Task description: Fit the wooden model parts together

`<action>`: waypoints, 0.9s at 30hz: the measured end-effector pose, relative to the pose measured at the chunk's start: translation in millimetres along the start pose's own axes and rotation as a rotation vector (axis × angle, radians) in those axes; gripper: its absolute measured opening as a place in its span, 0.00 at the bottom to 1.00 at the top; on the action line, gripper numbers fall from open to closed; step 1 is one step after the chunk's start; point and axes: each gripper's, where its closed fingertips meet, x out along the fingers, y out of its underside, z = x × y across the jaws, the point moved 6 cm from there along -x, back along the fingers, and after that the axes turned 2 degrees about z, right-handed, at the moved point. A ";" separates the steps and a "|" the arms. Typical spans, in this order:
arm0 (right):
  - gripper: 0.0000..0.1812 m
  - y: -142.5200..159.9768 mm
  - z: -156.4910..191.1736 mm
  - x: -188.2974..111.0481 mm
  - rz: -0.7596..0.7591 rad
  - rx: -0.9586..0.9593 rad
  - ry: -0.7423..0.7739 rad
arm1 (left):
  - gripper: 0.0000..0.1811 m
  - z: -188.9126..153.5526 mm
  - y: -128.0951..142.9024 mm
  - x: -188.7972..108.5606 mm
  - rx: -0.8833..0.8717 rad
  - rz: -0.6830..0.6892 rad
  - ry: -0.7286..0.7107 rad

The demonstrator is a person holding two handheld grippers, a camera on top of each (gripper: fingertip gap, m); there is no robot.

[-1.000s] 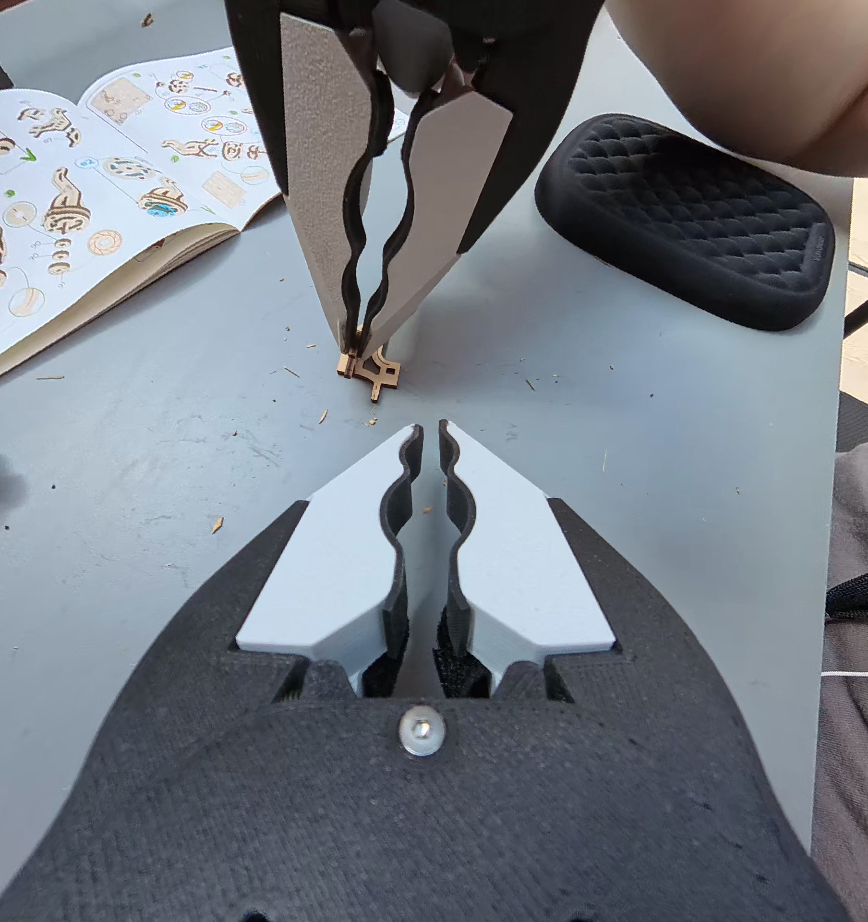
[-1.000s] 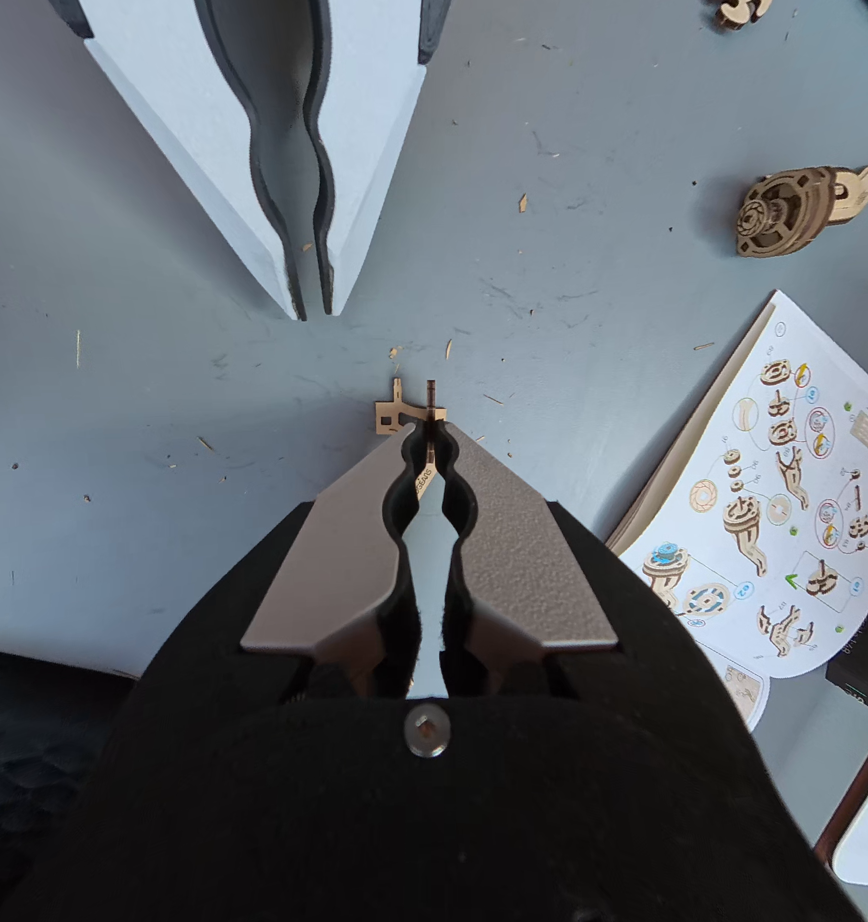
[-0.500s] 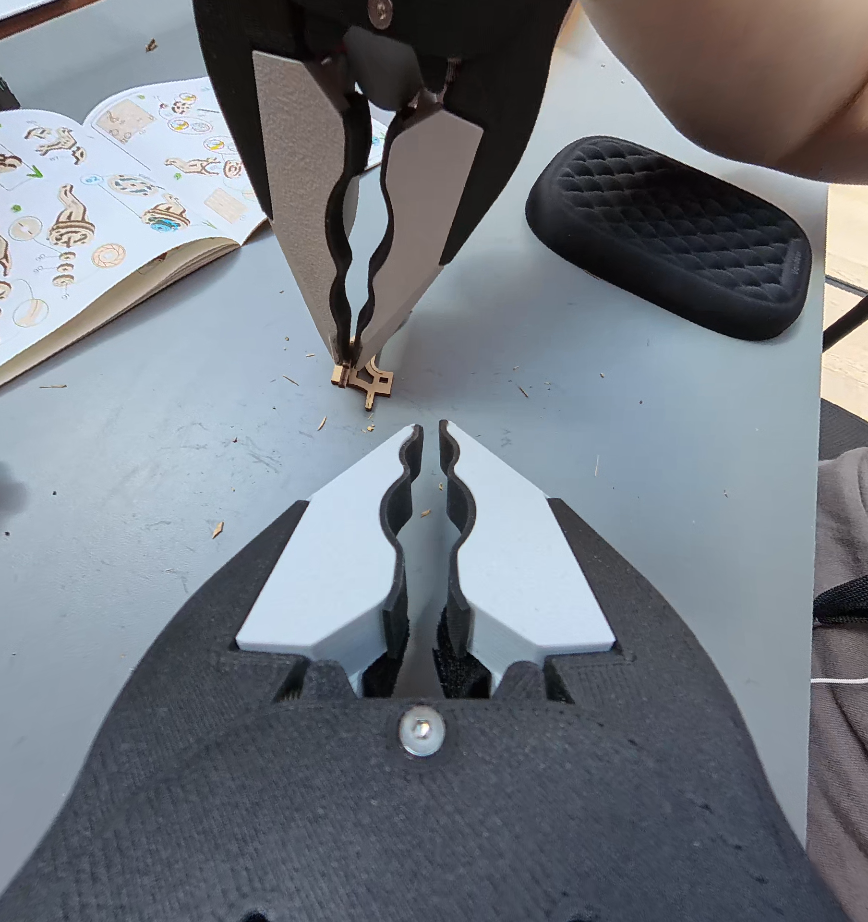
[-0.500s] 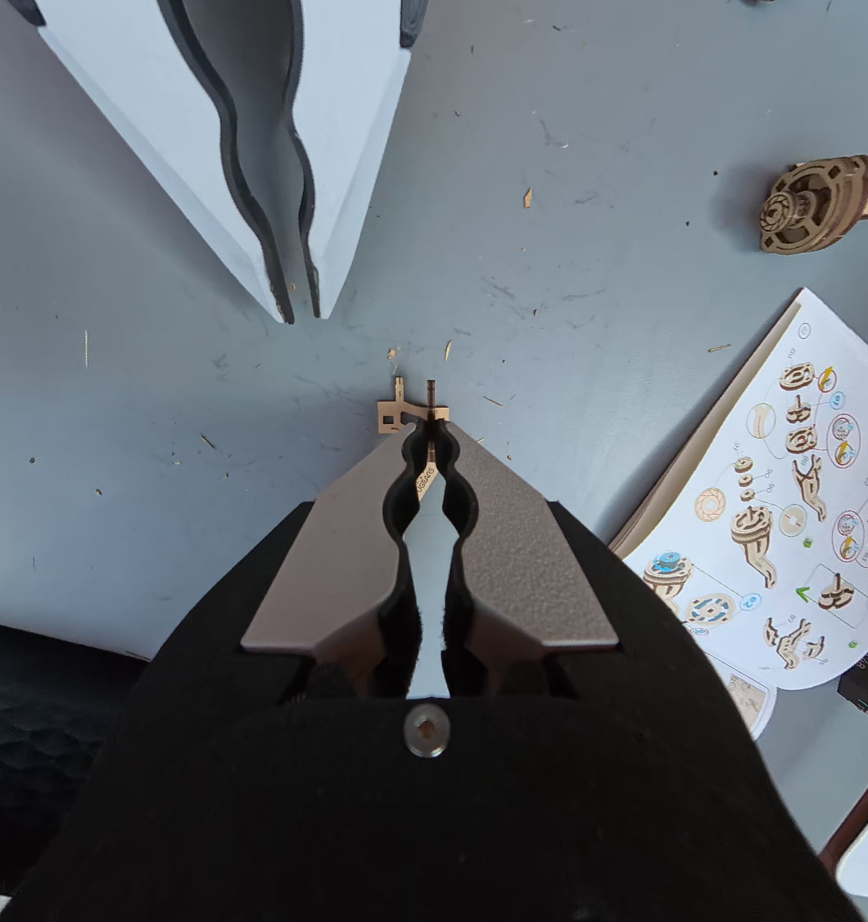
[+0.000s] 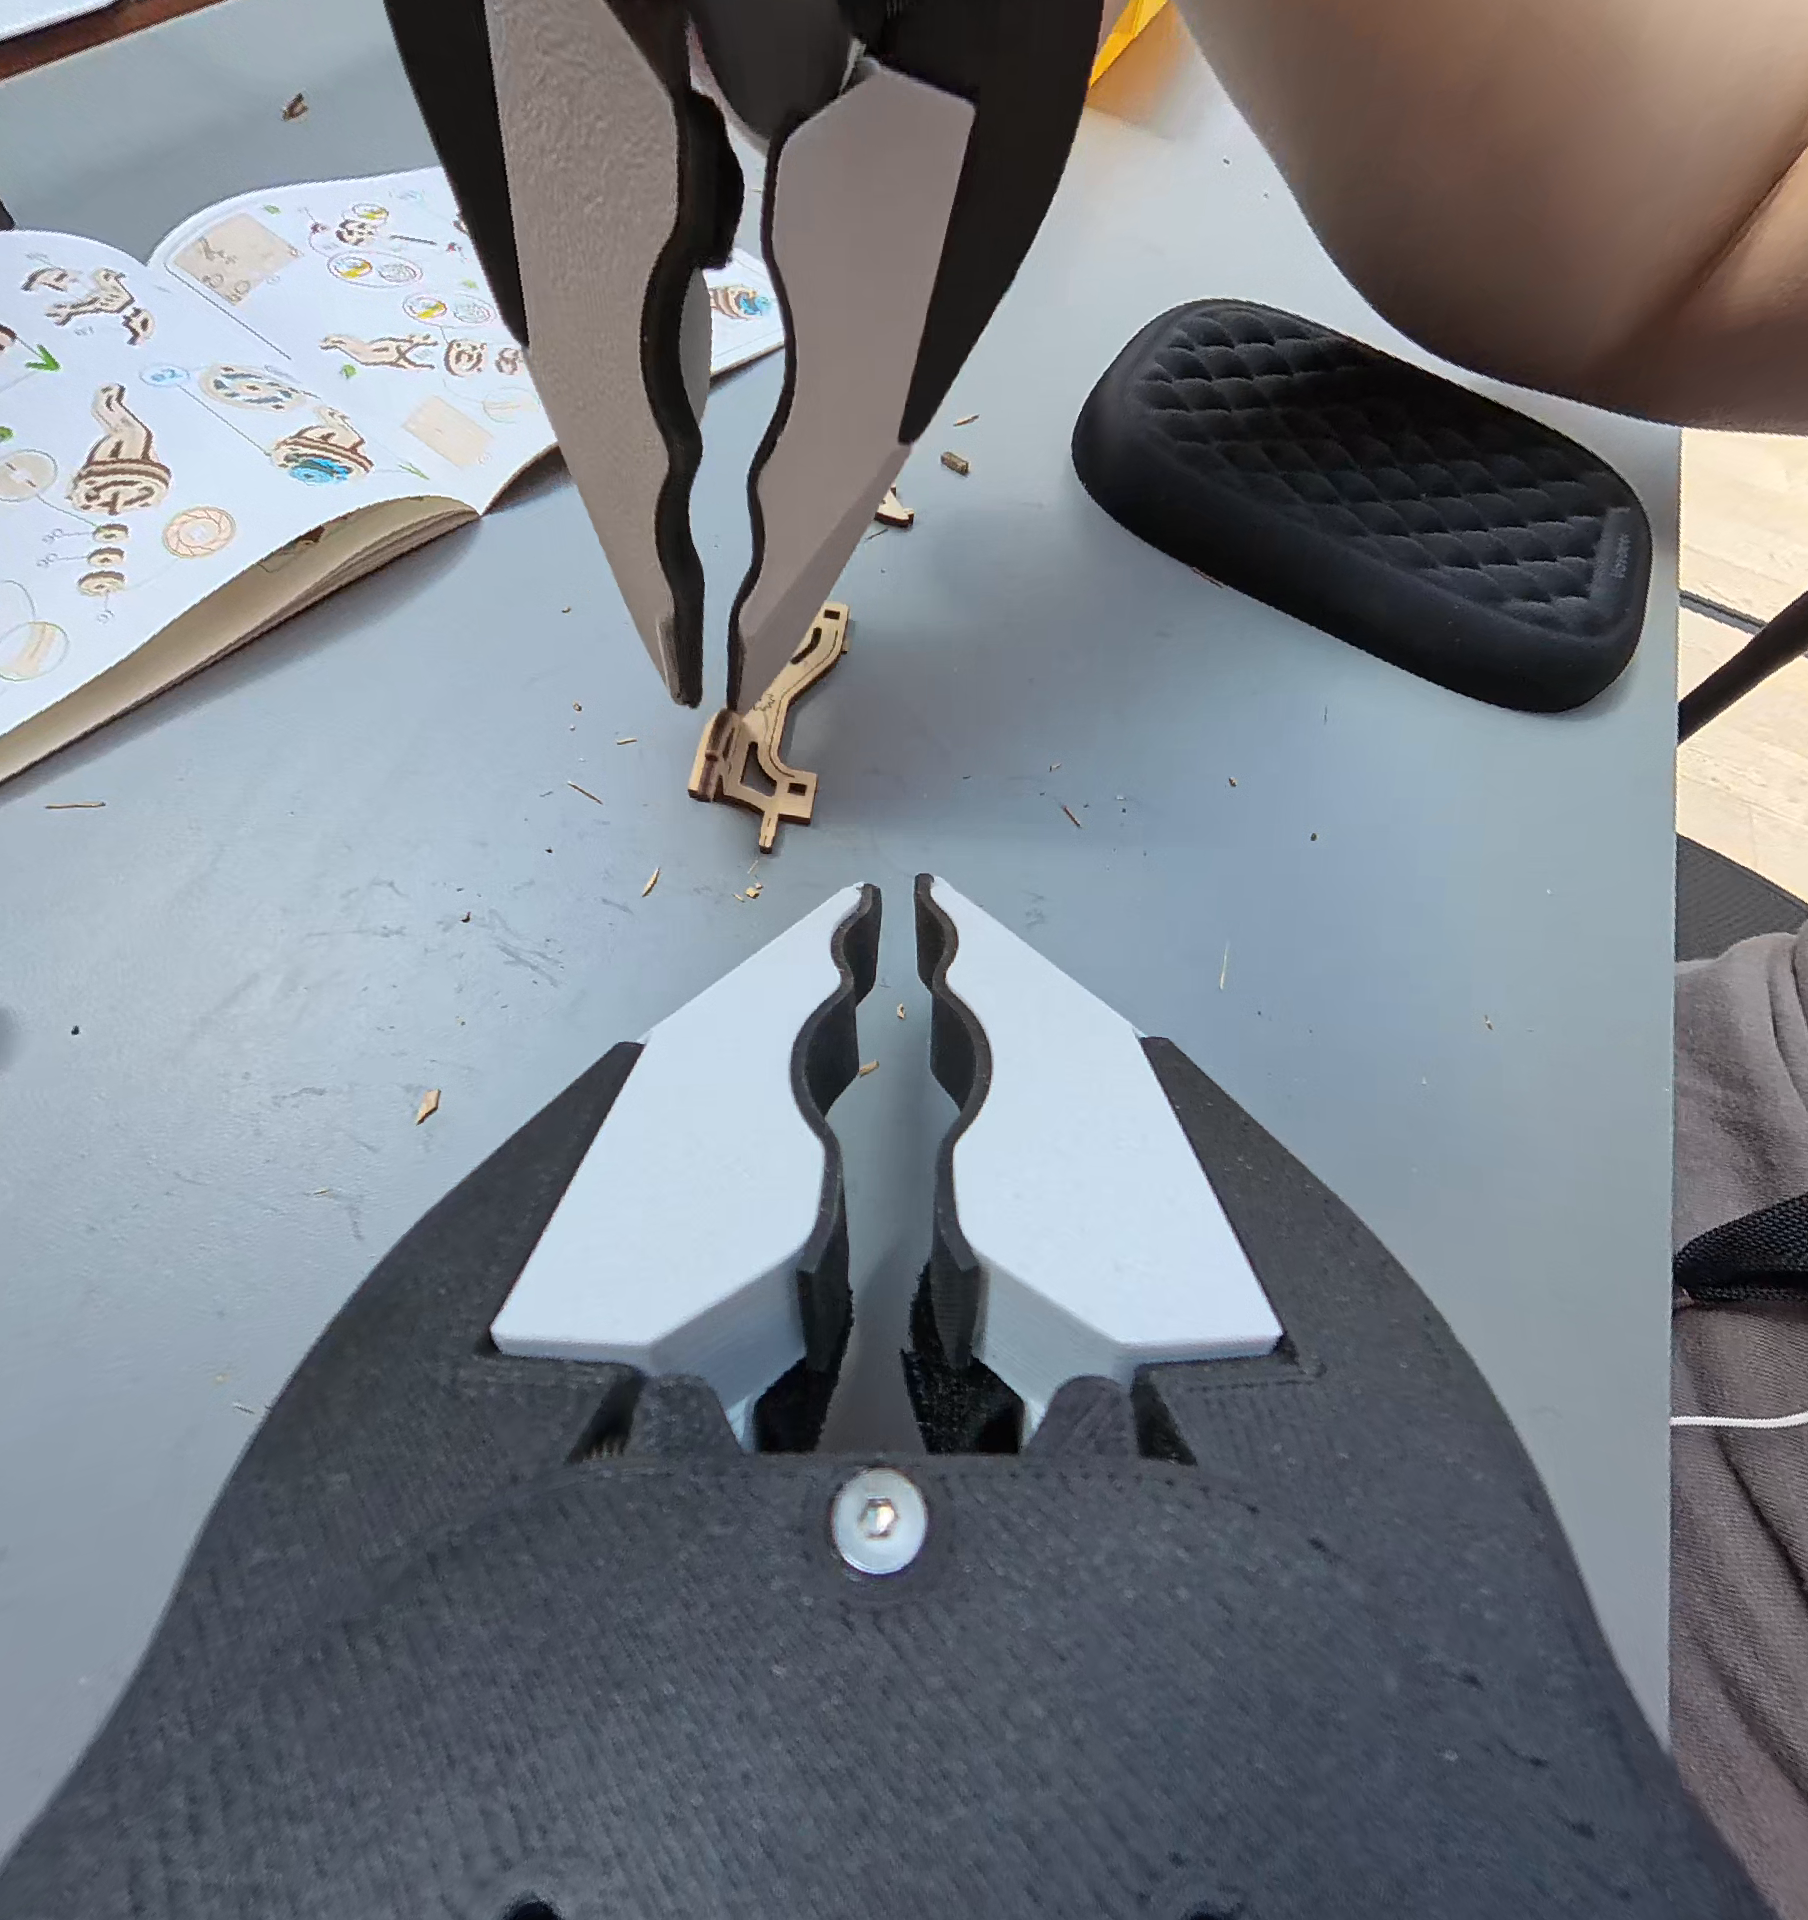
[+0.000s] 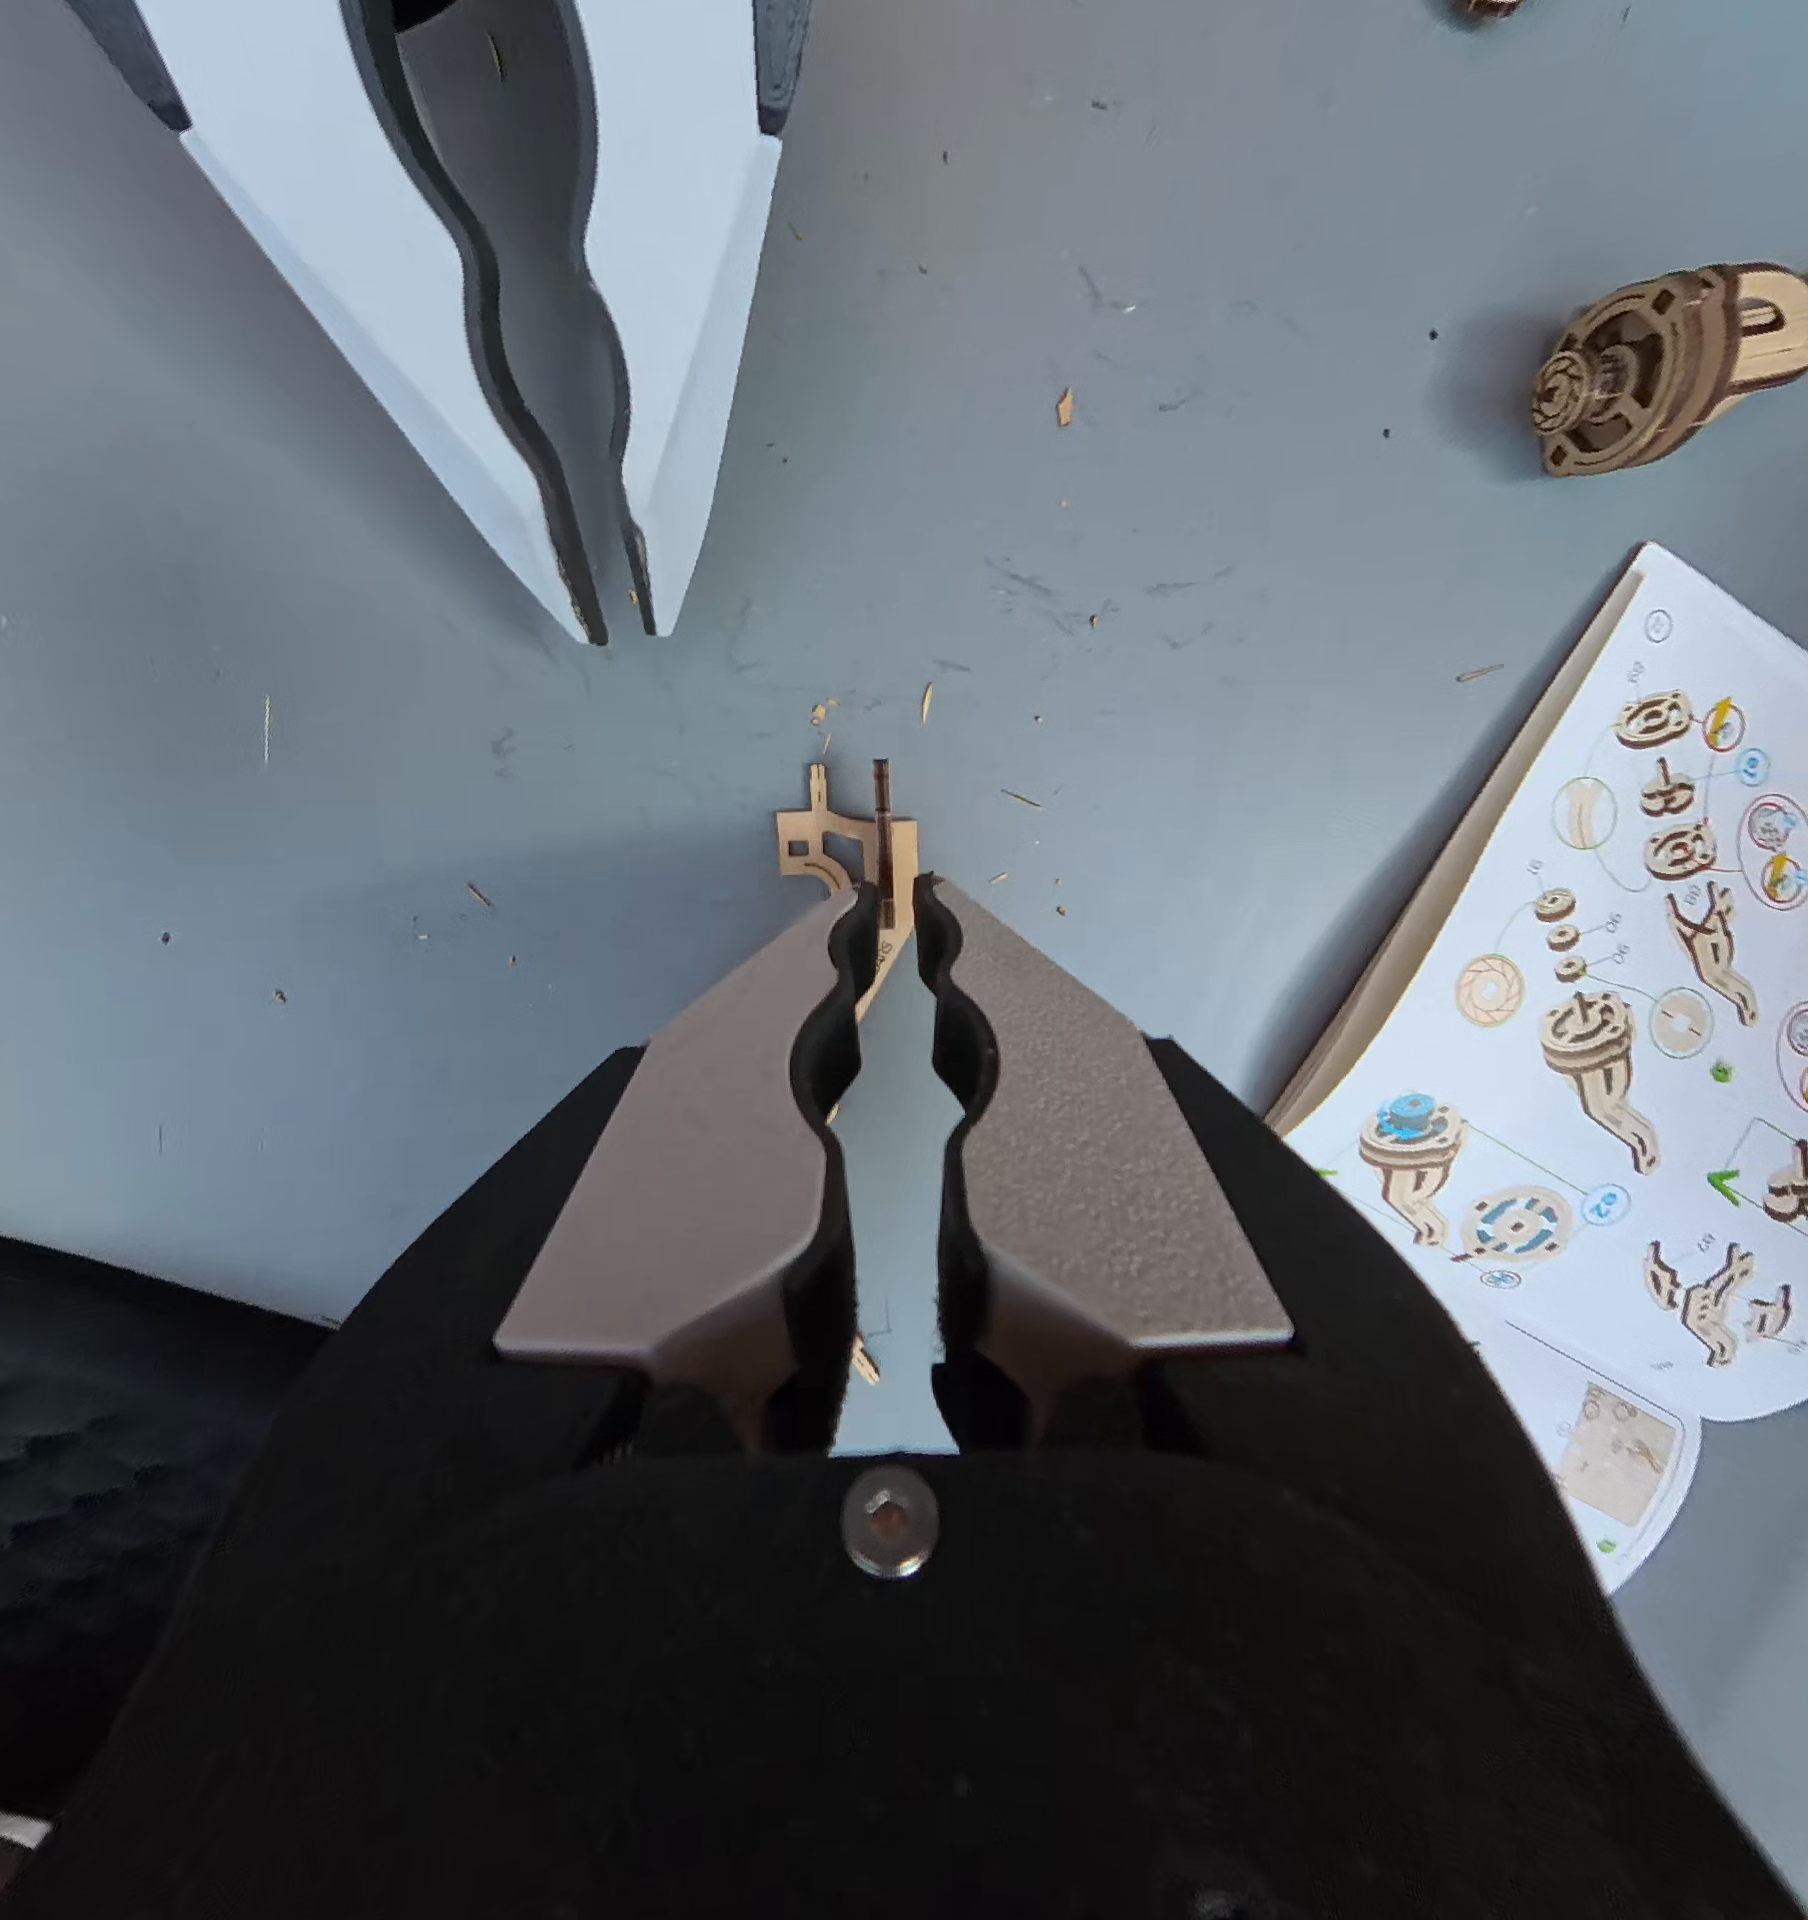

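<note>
A small flat wooden part (image 5: 749, 769) with a thin piece standing in it lies on the grey table; in the right wrist view it (image 6: 812, 842) lies just past my grey fingertips. My right gripper (image 6: 892, 888) is slightly open, with the upright piece loose between its tips. The left wrist view shows it (image 5: 711, 694) pointing down with its tips just above the part. My left gripper (image 5: 898, 888) is nearly shut with a thin slit and holds nothing. It hovers a short way in front of the part and also shows in the right wrist view (image 6: 630, 623).
An open instruction booklet (image 5: 204, 416) lies at the left. A black quilted pad (image 5: 1367, 499) lies at the right, near the table edge (image 5: 1674, 935). A built wooden sub-assembly (image 6: 1648, 374) and another small wooden piece (image 5: 895, 509) lie on the table. A person's arm (image 5: 1554, 187) is at the upper right. About 6 cm separates my left fingertips from my right.
My right gripper has opened a little and let go of the wooden part, which now rests on the table with more of it showing. My left gripper has stayed as it was.
</note>
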 end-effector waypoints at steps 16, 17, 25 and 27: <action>0.01 1.2 -1.7 7.7 0.017 0.017 -0.037 | 0.03 2.3 1.6 0.4 -0.005 0.001 -0.003; 0.01 0.8 -2.0 7.9 0.016 0.024 -0.043 | 0.03 2.5 1.6 0.5 -0.006 0.002 -0.003; 0.01 0.0 -4.2 8.4 0.032 0.058 -0.070 | 0.03 3.8 1.3 -0.6 -0.017 -0.006 0.001; 0.01 -0.4 -3.9 8.4 0.041 0.051 -0.065 | 0.03 3.9 1.3 -0.6 -0.017 -0.006 0.000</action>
